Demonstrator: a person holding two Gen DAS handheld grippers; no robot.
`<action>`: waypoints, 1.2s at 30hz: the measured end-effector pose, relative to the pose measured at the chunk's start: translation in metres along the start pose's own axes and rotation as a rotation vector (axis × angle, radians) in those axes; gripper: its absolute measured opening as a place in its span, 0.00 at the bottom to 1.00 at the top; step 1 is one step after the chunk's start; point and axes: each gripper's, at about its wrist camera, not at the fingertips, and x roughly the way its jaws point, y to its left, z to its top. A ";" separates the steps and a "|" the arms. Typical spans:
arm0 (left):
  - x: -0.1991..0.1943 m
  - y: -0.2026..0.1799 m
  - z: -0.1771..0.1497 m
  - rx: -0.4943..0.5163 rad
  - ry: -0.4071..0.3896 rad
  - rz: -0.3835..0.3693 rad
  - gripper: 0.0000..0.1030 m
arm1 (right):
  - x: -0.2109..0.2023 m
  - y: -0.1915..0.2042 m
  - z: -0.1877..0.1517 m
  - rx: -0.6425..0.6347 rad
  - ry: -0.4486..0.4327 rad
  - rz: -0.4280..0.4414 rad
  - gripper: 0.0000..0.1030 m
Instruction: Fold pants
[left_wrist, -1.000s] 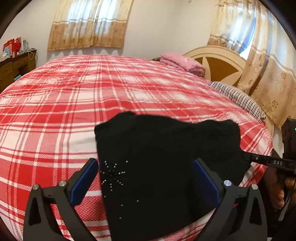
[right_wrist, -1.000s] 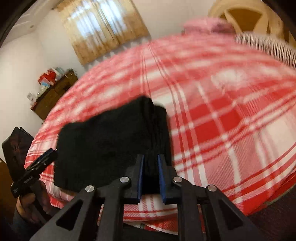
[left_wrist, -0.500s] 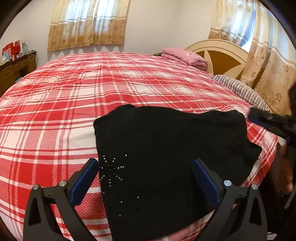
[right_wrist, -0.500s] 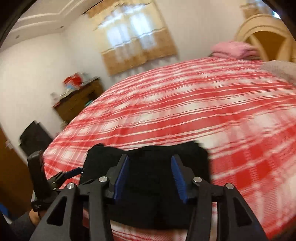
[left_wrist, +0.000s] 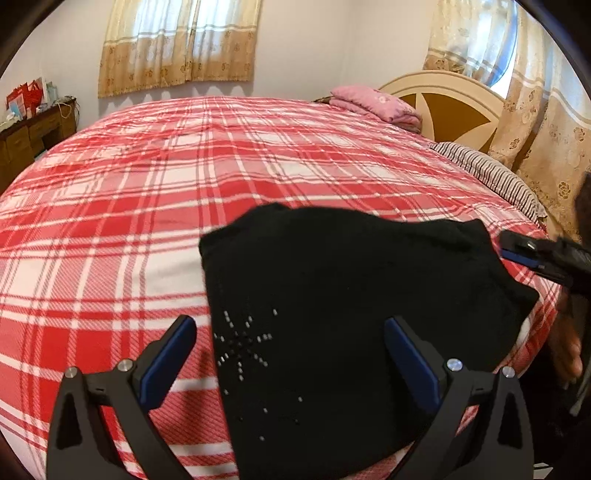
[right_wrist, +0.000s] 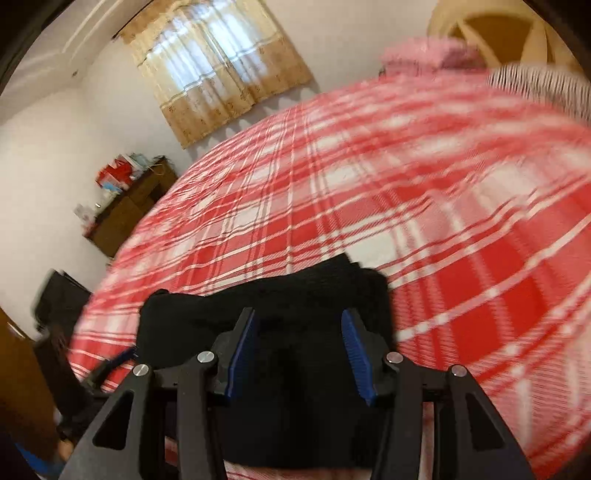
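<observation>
Black pants (left_wrist: 351, 314) folded on bed (left_wrist: 147, 184), right gripper (right_wrist: 299, 350) parted

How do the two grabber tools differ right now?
The left gripper gapes wide over the black pants; the right gripper, whose jaws have just been opening, stands narrower. The left view is sharp, the right blurred. Both have blue pads and hold nothing.

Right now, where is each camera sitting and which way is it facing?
Left wrist: on the left gripper, jaws open, looking down over the folded black pants on the plaid bed; the right gripper enters at right.
Right wrist: on the right gripper, jaws just opened off the pants, facing the bed; blurred.
Shared: pants, bed, pink bedding, dresser.
</observation>
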 end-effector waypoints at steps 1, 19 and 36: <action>0.000 0.001 0.002 -0.003 -0.001 0.005 1.00 | -0.007 0.006 -0.005 -0.038 -0.010 -0.012 0.53; 0.002 0.025 0.001 -0.057 0.006 -0.005 1.00 | -0.028 -0.019 -0.026 -0.046 0.000 -0.033 0.53; 0.023 0.029 0.006 -0.077 -0.006 -0.137 1.00 | 0.034 -0.051 -0.003 0.089 0.094 0.052 0.53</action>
